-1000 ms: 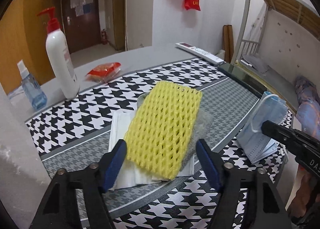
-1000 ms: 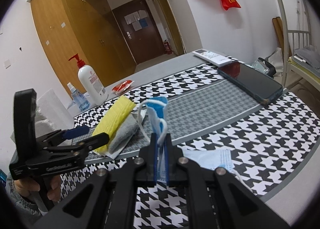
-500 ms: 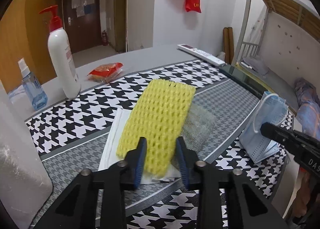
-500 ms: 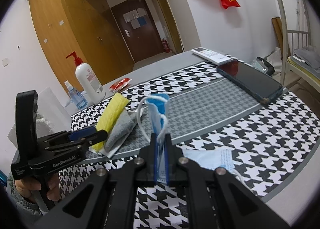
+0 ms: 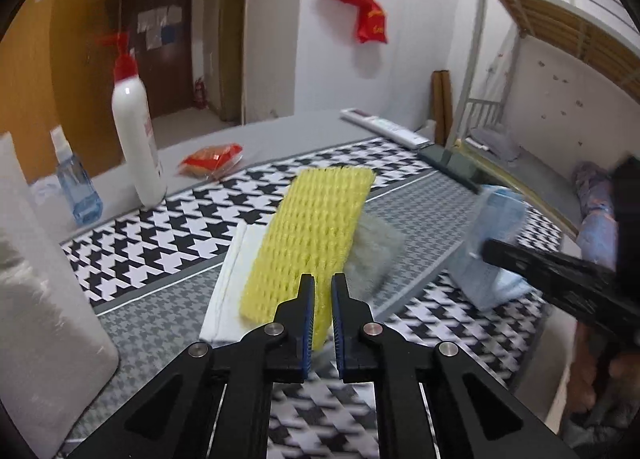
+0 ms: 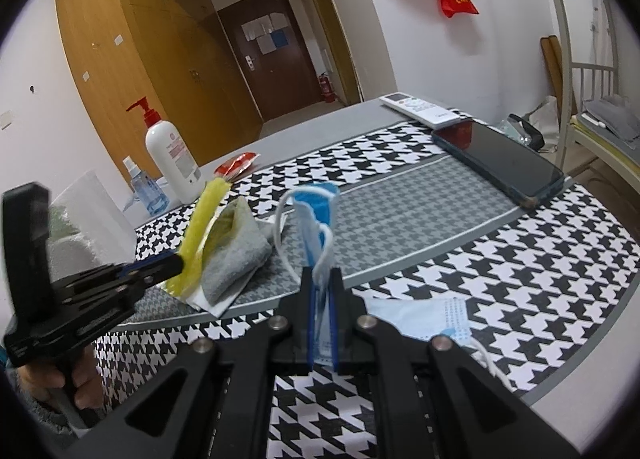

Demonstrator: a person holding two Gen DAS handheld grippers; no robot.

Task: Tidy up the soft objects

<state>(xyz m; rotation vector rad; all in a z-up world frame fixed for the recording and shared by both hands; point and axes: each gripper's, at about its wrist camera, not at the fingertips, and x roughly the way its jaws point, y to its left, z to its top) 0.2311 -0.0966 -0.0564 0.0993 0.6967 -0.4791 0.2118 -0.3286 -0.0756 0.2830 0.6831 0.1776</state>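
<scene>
Left tool point(image 5: 322, 301) clamps yellow foam net point(image 5: 310, 237), lifting it; right tool point(image 6: 320, 291) holds blue mask point(image 6: 316, 215). Next: stack them.

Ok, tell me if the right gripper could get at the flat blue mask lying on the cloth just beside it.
Probably not as things stand. The flat mask lies close with nothing over it, but the right gripper is shut on a folded blue mask, so it would need to put that down first.
</scene>
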